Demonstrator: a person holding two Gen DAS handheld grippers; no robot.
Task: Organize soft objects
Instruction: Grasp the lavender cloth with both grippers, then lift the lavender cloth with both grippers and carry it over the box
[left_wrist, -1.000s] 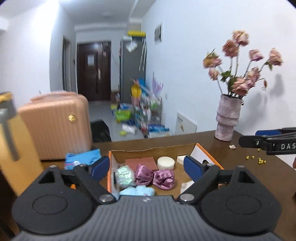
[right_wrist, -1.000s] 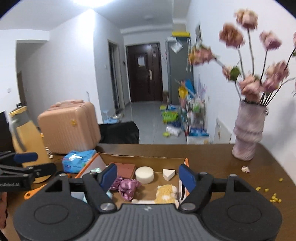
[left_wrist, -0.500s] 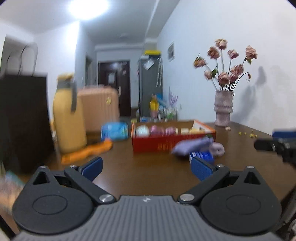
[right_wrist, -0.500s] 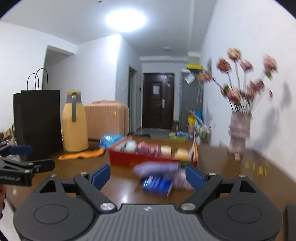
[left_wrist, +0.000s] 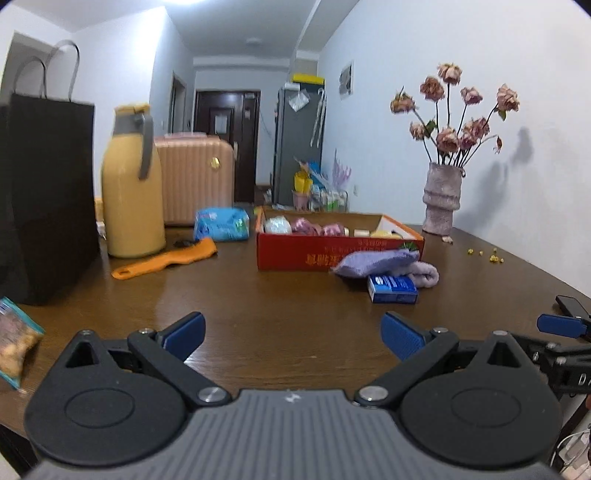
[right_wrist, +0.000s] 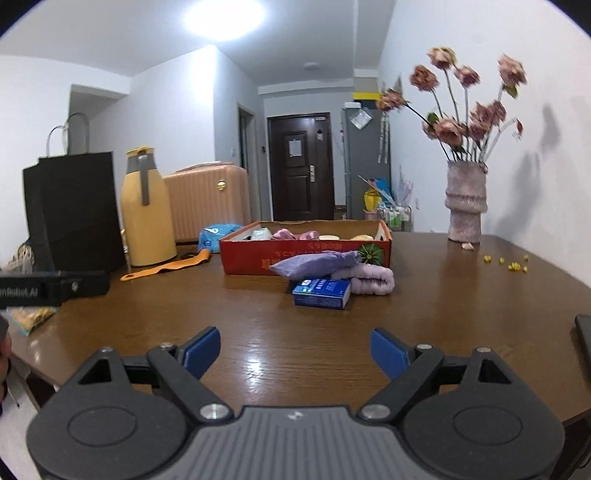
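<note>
A red cardboard box (left_wrist: 332, 254) (right_wrist: 258, 258) stands mid-table with several soft items inside, among them a pink satin bow (right_wrist: 291, 234). Against its front wall lie a purple cloth pouch (left_wrist: 373, 260) (right_wrist: 314, 264), a rolled pink towel (left_wrist: 424, 275) (right_wrist: 369, 280) and a small blue carton (left_wrist: 393, 290) (right_wrist: 321, 293). My left gripper (left_wrist: 291, 332) hovers low over the near table, open and empty, well short of these. My right gripper (right_wrist: 295, 350) is likewise open and empty, level with the left one.
At the left stand a black paper bag (left_wrist: 44, 192) and a yellow thermos (left_wrist: 131, 199), with an orange comb (left_wrist: 166, 260) and a blue packet (left_wrist: 221, 223) nearby. A vase of dried roses (left_wrist: 441, 199) is at the back right. A snack packet (left_wrist: 14, 343) and a black phone (left_wrist: 570, 304) lie near the front edge.
Both grippers have drawn back from over the box and sunk toward the table's near side. The box now sits farther off, and both jaws stand wider.
</note>
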